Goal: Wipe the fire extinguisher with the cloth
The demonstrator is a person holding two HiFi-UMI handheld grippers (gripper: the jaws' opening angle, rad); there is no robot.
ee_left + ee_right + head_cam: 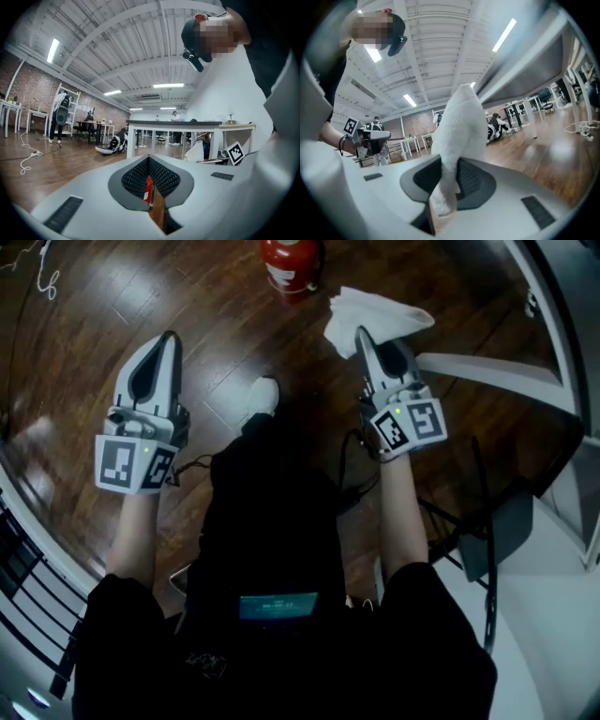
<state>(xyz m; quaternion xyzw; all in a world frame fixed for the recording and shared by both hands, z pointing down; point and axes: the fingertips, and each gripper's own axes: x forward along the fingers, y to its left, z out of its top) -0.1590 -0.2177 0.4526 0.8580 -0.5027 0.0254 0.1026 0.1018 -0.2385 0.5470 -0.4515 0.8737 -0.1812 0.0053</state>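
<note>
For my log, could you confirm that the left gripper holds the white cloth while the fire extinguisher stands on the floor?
Not quite: the right gripper holds the white cloth, as the right gripper view shows; the fire extinguisher does stand on the floor.

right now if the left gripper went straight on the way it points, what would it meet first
Probably the fire extinguisher, which shows dead ahead between the jaws of the left gripper; height is unclear, so it might pass above.
</note>
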